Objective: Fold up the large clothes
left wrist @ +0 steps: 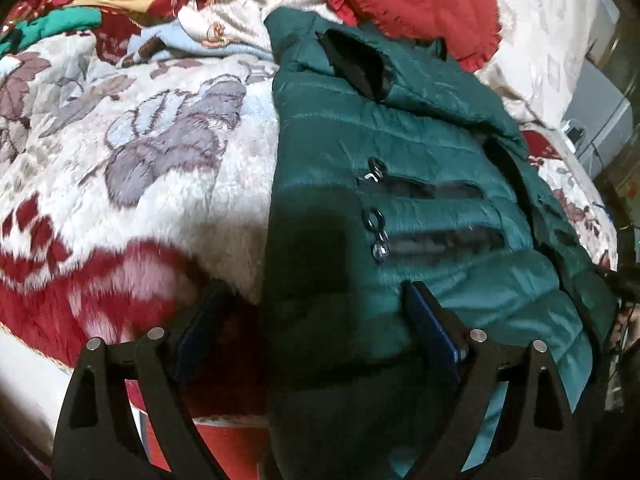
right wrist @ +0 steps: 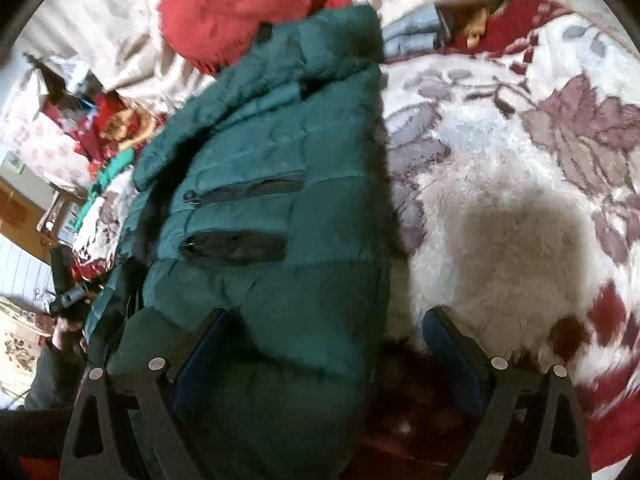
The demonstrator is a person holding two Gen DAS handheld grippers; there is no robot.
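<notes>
Floral blanket (left wrist: 152,168) on a bed, bearing a green puffer jacket (left wrist: 400,152), folded lengthwise; red cushion (left wrist: 412,4) beyond. Jacket judged light, soft, slippery, springy: take its near hem. Left gripper (left wrist: 316,320) and right gripper (right wrist: 324,344) both spread wide, grasping nothing.

Right gripper (right wrist: 320,336) fingers spread over green jacket (right wrist: 272,208) (folded, on blanket (right wrist: 500,200)).

A floral plush blanket (left wrist: 152,152) covers the bed. A red cushion (left wrist: 416,4) lies on cream bedding (left wrist: 540,32) beyond the blanket; wooden furniture (right wrist: 20,208) stands beside it.
</notes>
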